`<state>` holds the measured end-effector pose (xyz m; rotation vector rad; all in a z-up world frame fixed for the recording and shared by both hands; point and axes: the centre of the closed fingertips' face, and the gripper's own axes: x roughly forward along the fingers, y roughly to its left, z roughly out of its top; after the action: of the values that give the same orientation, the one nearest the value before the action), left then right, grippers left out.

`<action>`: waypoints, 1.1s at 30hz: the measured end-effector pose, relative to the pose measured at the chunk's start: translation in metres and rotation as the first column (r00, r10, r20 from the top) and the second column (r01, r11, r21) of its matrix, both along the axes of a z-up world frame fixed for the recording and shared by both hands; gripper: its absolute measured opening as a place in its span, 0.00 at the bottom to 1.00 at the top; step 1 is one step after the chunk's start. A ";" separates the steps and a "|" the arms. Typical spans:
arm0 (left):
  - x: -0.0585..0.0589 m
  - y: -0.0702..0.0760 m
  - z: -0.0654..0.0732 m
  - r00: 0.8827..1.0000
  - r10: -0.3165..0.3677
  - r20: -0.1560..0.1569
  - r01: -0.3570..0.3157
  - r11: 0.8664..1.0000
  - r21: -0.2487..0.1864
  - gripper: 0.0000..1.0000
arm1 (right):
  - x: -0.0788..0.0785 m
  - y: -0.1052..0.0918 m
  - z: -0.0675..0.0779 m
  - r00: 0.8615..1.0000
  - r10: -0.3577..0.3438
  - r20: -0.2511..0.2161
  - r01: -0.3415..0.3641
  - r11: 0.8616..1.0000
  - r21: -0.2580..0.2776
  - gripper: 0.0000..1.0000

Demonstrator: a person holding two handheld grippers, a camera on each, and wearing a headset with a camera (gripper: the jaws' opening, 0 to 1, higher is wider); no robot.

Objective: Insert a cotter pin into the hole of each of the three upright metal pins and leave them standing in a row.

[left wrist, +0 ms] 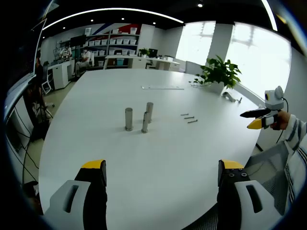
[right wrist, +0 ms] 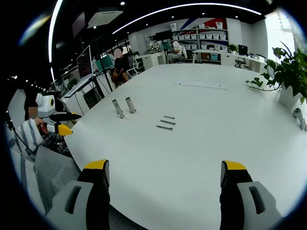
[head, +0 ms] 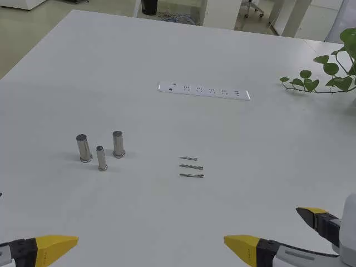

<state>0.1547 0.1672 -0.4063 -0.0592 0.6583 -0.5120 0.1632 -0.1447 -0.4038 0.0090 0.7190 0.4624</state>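
Three upright metal pins stand close together on the white table: a tall one [head: 84, 148], a shorter one [head: 101, 158] in front, and another tall one [head: 118, 144]. In the left gripper view the same pins [left wrist: 144, 117] show straight ahead. To their right lie three small cotter pins [head: 191, 167] in a stacked row, also visible as cotter pins [right wrist: 166, 122] in the right gripper view. My left gripper [left wrist: 162, 165] is open and holds nothing; one yellow finger [head: 55, 245] shows at the bottom left. My right gripper [head: 264, 225] is open and holds nothing, well short of the cotter pins.
A white power strip [head: 203, 90] lies flat beyond the parts. A leafy plant [head: 331, 72] hangs over the table's far right. Bare table top [head: 167, 222] stretches between the grippers and the parts. Shelves, desks and people sit far behind the table.
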 end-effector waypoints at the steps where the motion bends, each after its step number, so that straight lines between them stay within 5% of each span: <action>1: 0.000 0.000 0.000 1.000 0.001 -0.001 -0.001 1.000 -0.001 0.95 | 0.000 0.000 0.000 1.000 -0.002 -0.001 0.002 1.000 0.000 0.94; 33: 0.005 0.010 0.004 1.000 0.017 0.009 -0.017 1.000 0.005 0.93 | 0.002 0.000 0.004 1.000 -0.016 0.002 0.016 1.000 0.005 0.94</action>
<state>0.1601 0.1767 -0.4025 -0.0575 0.6499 -0.4940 0.1651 -0.1445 -0.3999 0.0187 0.7152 0.4484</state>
